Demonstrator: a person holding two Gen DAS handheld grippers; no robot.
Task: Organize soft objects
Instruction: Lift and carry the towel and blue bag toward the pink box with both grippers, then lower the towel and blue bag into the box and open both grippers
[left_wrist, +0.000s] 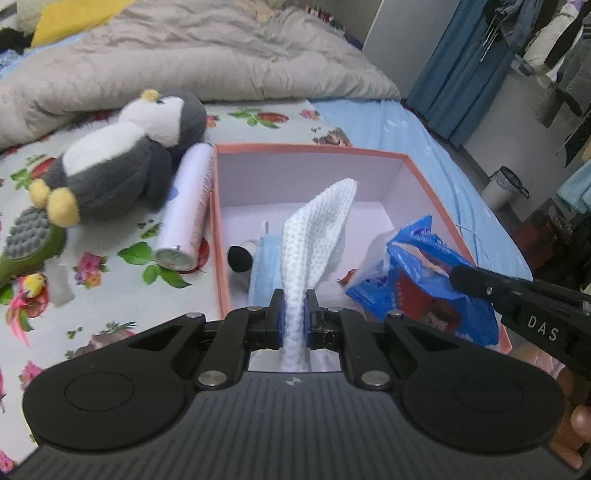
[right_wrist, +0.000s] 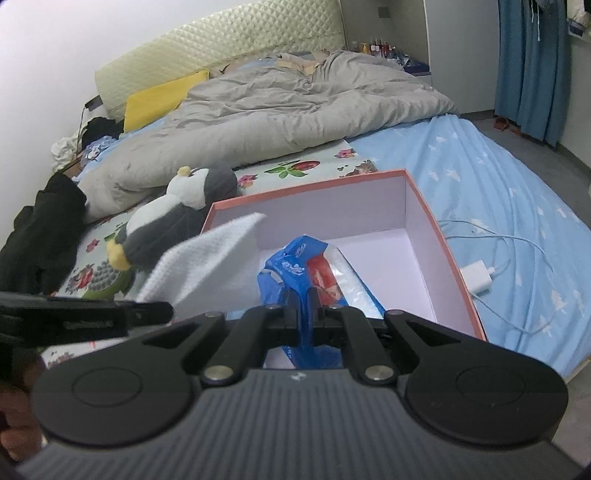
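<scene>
My left gripper (left_wrist: 294, 314) is shut on a white waffle-weave cloth (left_wrist: 317, 229), which stands up over the near left part of a pink-rimmed box (left_wrist: 310, 148). In the right wrist view the cloth (right_wrist: 207, 258) hangs left of the box (right_wrist: 424, 206). My right gripper (right_wrist: 306, 306) is shut on a blue and red plastic packet (right_wrist: 295, 266), held over the box's near side; the packet (left_wrist: 417, 273) shows at the box's right in the left wrist view. A blue face mask (left_wrist: 264, 258) and a small black-tipped item (left_wrist: 240, 258) lie in the box. A grey and white penguin plush (left_wrist: 122, 162) lies left of it.
A white spray can (left_wrist: 188, 210) lies between plush and box. A green brush (left_wrist: 29, 240) rests at far left. A grey duvet (left_wrist: 184, 55) covers the bed's far half. A white charger with cable (right_wrist: 478, 277) lies right of the box. Black clothes (right_wrist: 40, 229) are heaped left.
</scene>
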